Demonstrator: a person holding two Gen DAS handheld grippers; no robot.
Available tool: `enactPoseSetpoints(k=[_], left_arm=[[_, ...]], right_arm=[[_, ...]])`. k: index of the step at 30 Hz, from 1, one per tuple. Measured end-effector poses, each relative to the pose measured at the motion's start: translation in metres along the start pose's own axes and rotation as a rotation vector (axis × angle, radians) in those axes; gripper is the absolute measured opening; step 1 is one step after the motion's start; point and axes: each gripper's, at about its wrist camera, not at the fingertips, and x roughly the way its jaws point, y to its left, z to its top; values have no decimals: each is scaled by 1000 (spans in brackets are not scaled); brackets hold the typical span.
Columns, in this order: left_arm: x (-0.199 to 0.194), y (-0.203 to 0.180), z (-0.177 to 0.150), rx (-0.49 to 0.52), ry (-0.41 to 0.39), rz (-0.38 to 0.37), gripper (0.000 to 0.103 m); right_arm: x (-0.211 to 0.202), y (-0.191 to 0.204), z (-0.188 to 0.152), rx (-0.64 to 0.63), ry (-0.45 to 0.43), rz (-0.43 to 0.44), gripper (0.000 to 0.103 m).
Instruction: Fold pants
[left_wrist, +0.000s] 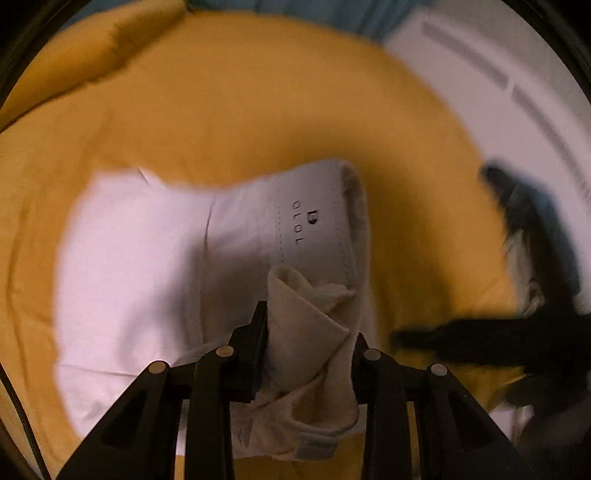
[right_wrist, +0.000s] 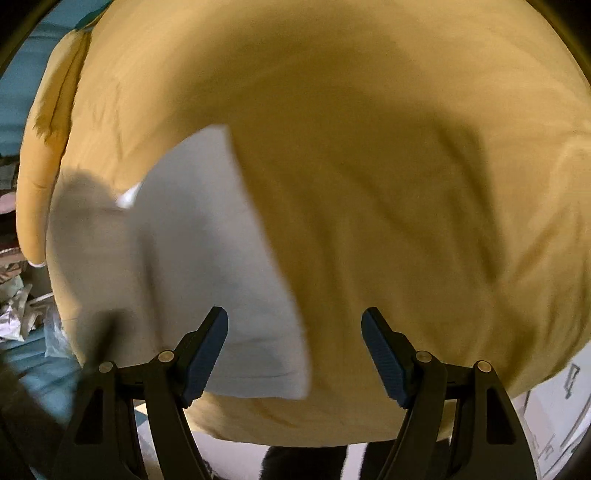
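White pants (left_wrist: 147, 258) lie on a yellow sheet (left_wrist: 258, 110), with a printed waistband label (left_wrist: 306, 221) facing up. My left gripper (left_wrist: 306, 332) is shut on a bunched, folded-over piece of the pants' waistband and holds it above the rest of the garment. In the right wrist view the pants (right_wrist: 192, 258) lie flat at the left, blurred. My right gripper (right_wrist: 295, 343) is open and empty, hovering above the edge of the pants and the yellow sheet (right_wrist: 388, 184).
A white unit with vent slots (left_wrist: 517, 74) stands at the far right. A dark blurred shape, probably the other gripper (left_wrist: 517, 332), is at the right. Clutter and a teal surface (right_wrist: 37, 369) lie left of the sheet. White flooring (right_wrist: 554, 424) shows lower right.
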Motion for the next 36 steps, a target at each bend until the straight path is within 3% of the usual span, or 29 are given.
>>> enactPoseSetpoints(k=[3,6,7,8,10,12,16,20,22,23,24,25,27,29,33,36], left_arm=[[6,0,-3,-10,9,16,31],[-5,-17,-5,-19,12,6,44],[-16,-16,-8,-34,-2,-9,57],[-30,-13,-9,-55,-23,-32,80],[-59,-6,-7,-111,-67,-47,98],[-90,9,-10,-190,-112,-18,98],[-110,49,-15,-342,-127,80,98],[-106,101,-22,-477,-88,213,99],[-106,119,-22,-532,-94,241,98],[-107,123,-20,-543,-101,246,98],[-104,122,-17,-547,-105,254,99],[-107,128,-14,-548,-110,263,99],[-105,128,-5,-539,-112,248,99],[-95,123,2,-524,-97,205,99],[-67,112,4,-491,-6,102,99],[-36,96,-2,-454,80,79,99]], right_arm=[[-15,-17,11,-20,-11,9,77],[-23,-19,20,-75,-11,67,77],[-24,-19,21,-92,-10,95,77],[-26,-16,25,-113,-6,137,77],[-27,-5,31,-155,0,212,82],[-25,11,34,-204,13,293,87],[3,48,42,-284,80,388,87],[51,72,46,-300,139,437,89],[65,80,47,-301,110,419,88],[64,82,47,-307,90,418,71],[59,87,45,-333,69,400,23],[54,88,42,-337,63,374,22],[29,80,41,-299,37,403,14],[-6,69,42,-297,-21,421,12],[-41,29,56,-234,-62,408,11],[-39,-9,70,-165,-59,359,6]])
